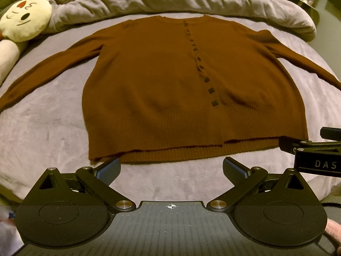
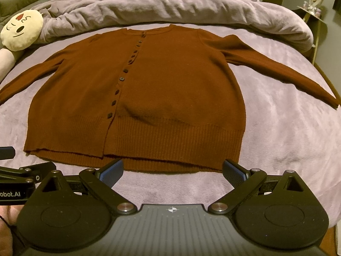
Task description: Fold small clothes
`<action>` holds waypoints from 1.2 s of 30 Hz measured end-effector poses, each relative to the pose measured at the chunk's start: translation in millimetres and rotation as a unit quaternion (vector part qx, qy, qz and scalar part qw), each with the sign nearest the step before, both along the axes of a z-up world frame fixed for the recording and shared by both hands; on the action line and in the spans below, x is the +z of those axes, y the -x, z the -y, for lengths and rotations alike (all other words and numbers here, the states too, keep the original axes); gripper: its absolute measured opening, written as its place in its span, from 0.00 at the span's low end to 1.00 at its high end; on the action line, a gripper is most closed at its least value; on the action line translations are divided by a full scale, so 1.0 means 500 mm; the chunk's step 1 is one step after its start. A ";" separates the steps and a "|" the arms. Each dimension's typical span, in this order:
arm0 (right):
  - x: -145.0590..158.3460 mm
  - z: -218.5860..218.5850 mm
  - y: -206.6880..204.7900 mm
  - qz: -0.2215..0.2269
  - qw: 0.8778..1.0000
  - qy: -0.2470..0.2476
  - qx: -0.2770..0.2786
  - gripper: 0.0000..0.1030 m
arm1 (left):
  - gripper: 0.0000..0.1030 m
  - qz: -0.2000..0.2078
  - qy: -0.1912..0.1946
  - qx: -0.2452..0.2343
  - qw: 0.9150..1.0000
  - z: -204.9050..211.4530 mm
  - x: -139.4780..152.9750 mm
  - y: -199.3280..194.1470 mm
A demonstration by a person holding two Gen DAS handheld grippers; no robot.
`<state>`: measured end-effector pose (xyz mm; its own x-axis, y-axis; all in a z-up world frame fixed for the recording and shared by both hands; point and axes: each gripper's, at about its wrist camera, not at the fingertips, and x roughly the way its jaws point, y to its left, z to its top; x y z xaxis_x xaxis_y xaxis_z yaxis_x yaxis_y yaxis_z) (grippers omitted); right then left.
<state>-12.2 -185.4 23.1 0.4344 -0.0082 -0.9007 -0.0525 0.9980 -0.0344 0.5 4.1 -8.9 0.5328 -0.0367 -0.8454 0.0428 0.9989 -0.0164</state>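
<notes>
Left wrist view: I see the brown cardigan (image 1: 170, 85) lying flat and buttoned on the lilac bedspread (image 1: 53, 128), neckline away from me, ribbed hem (image 1: 191, 151) nearest. The left gripper (image 1: 170, 168) stands wide open, empty, just short of the hem's left half. In the right wrist view the right gripper (image 2: 172, 170) is likewise spread and empty, facing the hem's right half (image 2: 170, 162). The garment's long axis runs sleeve to sleeve, crosswise to both jaw sets. The left sleeve (image 1: 42, 72) lies nearer my left tool, the right sleeve (image 2: 287, 70) nearer my right. I judge folding not yet begun; each sleeve needs an outward reach.
</notes>
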 end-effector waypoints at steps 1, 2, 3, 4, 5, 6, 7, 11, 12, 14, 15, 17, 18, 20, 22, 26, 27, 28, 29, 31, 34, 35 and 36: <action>0.000 0.000 0.000 0.000 1.000 -0.001 0.000 0.96 | 1.00 0.000 -0.002 -0.001 1.000 0.002 0.000 0.000; 0.000 0.002 0.000 0.000 1.000 -0.002 0.000 0.96 | 1.00 0.000 -0.003 -0.001 1.000 0.003 0.000 0.000; 0.000 0.002 0.000 0.000 1.000 -0.004 -0.001 0.96 | 1.00 0.000 -0.004 -0.002 1.000 0.004 -0.001 0.000; 0.000 0.003 -0.001 0.001 1.000 -0.005 -0.002 0.96 | 1.00 0.000 -0.004 -0.003 1.000 0.005 -0.001 0.000; 0.000 0.003 0.000 0.003 1.000 -0.007 -0.001 0.96 | 1.00 0.000 -0.004 -0.003 1.000 0.007 0.000 0.000; 0.001 0.002 0.001 0.006 1.000 -0.008 0.001 0.96 | 1.00 0.001 -0.003 -0.004 1.000 0.007 0.000 -0.001; 0.001 0.000 0.002 0.009 1.000 -0.007 0.003 0.96 | 1.00 0.002 -0.001 -0.005 1.000 0.007 0.001 -0.001; 0.002 -0.004 0.004 0.016 1.000 -0.008 0.013 0.96 | 1.00 0.001 -0.001 -0.007 1.000 0.011 0.000 -0.004; 0.002 -0.003 0.003 0.016 1.000 -0.010 0.013 0.96 | 1.00 0.001 -0.002 -0.007 1.000 0.011 0.000 -0.005; 0.000 0.000 0.002 0.015 1.000 -0.013 0.013 0.96 | 1.00 0.000 -0.002 -0.006 1.000 0.012 0.000 -0.006; -0.001 0.002 0.001 0.015 1.000 -0.014 0.012 0.96 | 1.00 -0.001 -0.002 -0.006 1.000 0.012 0.001 -0.008; -0.002 0.006 -0.001 0.015 1.000 -0.017 0.010 0.96 | 1.00 -0.002 0.000 -0.005 1.000 0.011 0.001 -0.010; -0.003 0.007 -0.002 0.016 1.000 -0.019 0.010 0.96 | 1.00 -0.002 0.002 -0.005 1.000 0.010 0.001 -0.011; -0.004 0.012 -0.002 0.018 0.999 -0.025 0.008 0.96 | 1.00 -0.003 0.004 -0.002 1.000 0.010 0.000 -0.013; -0.004 0.017 -0.002 0.027 0.999 -0.033 0.009 0.96 | 1.00 -0.004 0.006 0.000 1.000 0.010 -0.001 -0.016; -0.001 0.020 0.006 0.055 0.998 -0.036 0.020 0.96 | 1.00 -0.006 0.006 0.002 1.000 0.012 -0.004 -0.021; -0.003 0.020 0.009 0.067 0.997 -0.032 0.027 0.96 | 1.00 -0.006 0.005 0.001 1.000 0.014 -0.004 -0.022; -0.003 0.021 0.011 0.074 0.996 -0.030 0.032 0.96 | 1.00 -0.006 0.003 0.000 1.000 0.016 -0.005 -0.024; -0.005 0.022 0.013 0.080 0.996 -0.030 0.037 0.96 | 1.00 -0.005 -0.002 -0.001 1.000 0.017 -0.006 -0.024; -0.010 0.026 0.014 0.083 0.995 -0.038 0.042 0.96 | 1.00 -0.004 -0.015 -0.001 1.000 0.023 -0.009 -0.027; -0.019 0.046 0.003 0.069 0.994 -0.073 0.034 0.96 | 1.00 -0.005 -0.023 -0.003 1.000 0.031 -0.011 -0.035; -0.022 0.055 0.000 0.068 0.994 -0.083 0.029 0.96 | 1.00 -0.006 -0.021 -0.004 1.000 0.032 -0.011 -0.038; -0.024 0.068 -0.005 0.069 0.993 -0.095 0.019 0.96 | 1.00 -0.006 -0.018 -0.005 1.000 0.033 -0.010 -0.041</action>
